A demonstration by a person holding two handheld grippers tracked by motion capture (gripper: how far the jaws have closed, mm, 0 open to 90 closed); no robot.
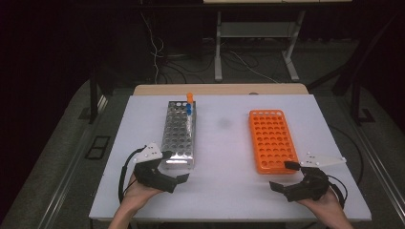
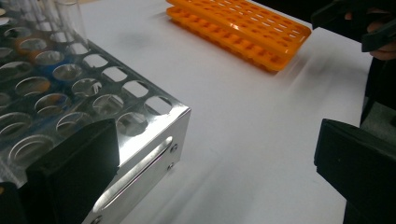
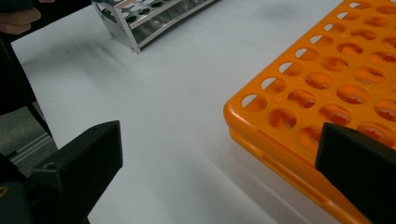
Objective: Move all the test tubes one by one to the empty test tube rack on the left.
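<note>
Racks [image 1: 179, 136] [image 1: 272, 140] beside parted grippers [image 1: 174, 167] [image 1: 286, 175]

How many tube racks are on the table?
2. The metal rack stands at the left, near the left gripper; the orange rack lies at the right, near the right gripper.

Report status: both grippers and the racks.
Left gripper open, empty, at near end of metal rack. Right gripper open, empty, by near end of orange rack. Tubes standing at metal rack's far end. Nothing in the way.
</note>
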